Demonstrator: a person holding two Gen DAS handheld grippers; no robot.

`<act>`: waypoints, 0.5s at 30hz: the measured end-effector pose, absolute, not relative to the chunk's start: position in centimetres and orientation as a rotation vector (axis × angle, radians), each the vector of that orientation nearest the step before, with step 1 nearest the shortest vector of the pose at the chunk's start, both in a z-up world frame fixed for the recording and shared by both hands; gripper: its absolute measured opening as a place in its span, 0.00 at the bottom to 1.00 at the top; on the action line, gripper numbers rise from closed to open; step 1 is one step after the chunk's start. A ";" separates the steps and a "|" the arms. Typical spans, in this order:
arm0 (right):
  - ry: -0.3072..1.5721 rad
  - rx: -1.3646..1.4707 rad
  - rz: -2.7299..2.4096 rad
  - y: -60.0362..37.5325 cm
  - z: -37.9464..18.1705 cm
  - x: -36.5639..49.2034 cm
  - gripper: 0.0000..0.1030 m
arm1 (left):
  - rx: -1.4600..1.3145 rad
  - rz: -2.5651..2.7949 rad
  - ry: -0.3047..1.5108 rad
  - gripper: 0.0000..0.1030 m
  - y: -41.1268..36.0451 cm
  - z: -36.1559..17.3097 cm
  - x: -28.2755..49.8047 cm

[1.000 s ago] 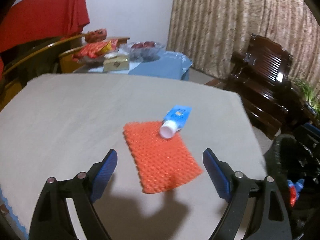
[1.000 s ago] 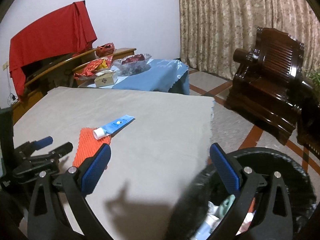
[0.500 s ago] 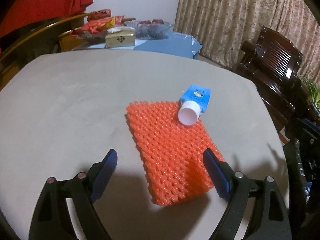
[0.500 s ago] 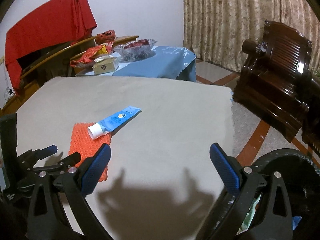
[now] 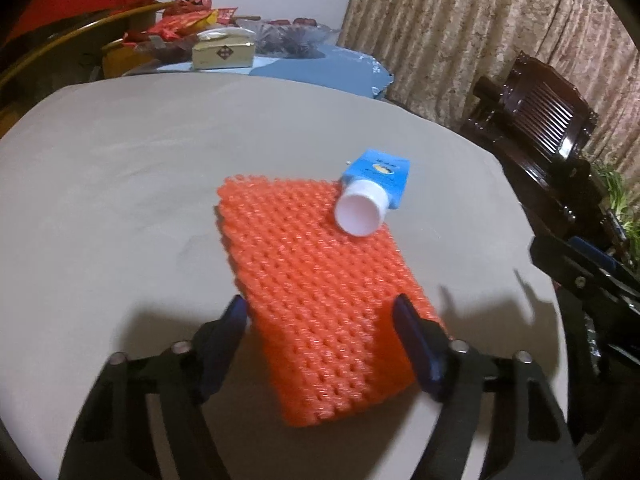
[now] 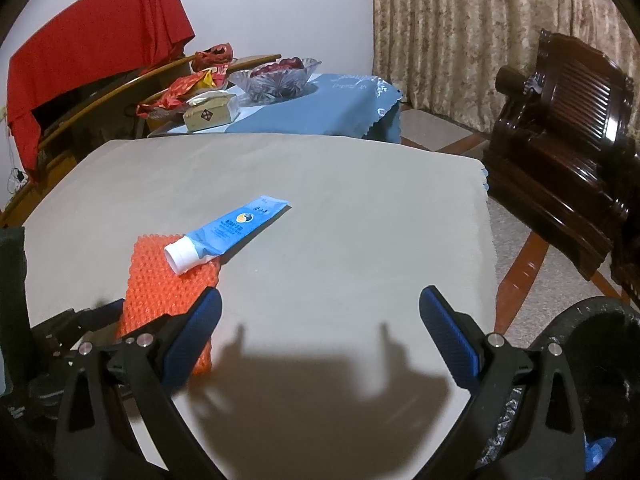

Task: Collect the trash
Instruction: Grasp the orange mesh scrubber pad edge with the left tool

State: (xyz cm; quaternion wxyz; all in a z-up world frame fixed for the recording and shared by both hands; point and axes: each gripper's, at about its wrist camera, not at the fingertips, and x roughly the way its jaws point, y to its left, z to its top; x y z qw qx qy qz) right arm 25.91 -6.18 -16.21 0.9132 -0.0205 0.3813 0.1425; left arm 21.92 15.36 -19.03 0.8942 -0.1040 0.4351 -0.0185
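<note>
An orange foam net (image 5: 320, 264) lies flat on the grey table (image 5: 120, 200). A blue tube (image 5: 380, 176) with a white cap rests with the cap on the net's far corner. My left gripper (image 5: 320, 316) is low over the net's near end, jaws closing, with the net between them and its shape undisturbed. In the right wrist view the net (image 6: 160, 276) and tube (image 6: 236, 228) sit front left. My right gripper (image 6: 320, 320) hangs open over bare tabletop to the right of them, holding nothing.
A black-lined trash bin (image 6: 600, 328) stands off the table's right edge, with items inside. A dark wooden armchair (image 6: 568, 152) is beyond it. A blue-clothed side table (image 6: 320, 112) with a box, snacks and a glass bowl is behind. The right gripper's arm (image 5: 580, 272) shows at the right.
My left gripper came down close over the orange net and its jaws narrowed around the near end. My right gripper swung left from above the bin to over the table.
</note>
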 end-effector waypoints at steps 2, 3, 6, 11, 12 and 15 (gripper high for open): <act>0.786 -0.043 0.293 -6.2 -16.2 25.8 0.94 | -0.231 -0.057 0.901 0.49 15.0 -18.9 22.0; 0.785 -0.043 0.293 -6.2 -16.2 25.8 0.94 | -0.242 -0.069 0.900 0.41 14.9 -18.9 22.0; 0.785 -0.043 0.294 -6.2 -16.1 25.8 0.94 | -0.257 -0.075 0.885 0.26 14.8 -18.7 22.0; 0.780 -0.047 0.297 -5.8 -16.2 26.3 0.94 | -0.272 -0.071 0.851 0.13 15.3 -17.7 21.6; 0.779 -0.047 0.297 -5.7 -16.2 26.3 0.94 | -0.269 -0.069 0.842 0.13 15.5 -17.4 21.5; 0.777 -0.050 0.300 -5.5 -16.2 26.5 0.94 | -0.250 -0.055 0.822 0.13 16.4 -16.5 20.7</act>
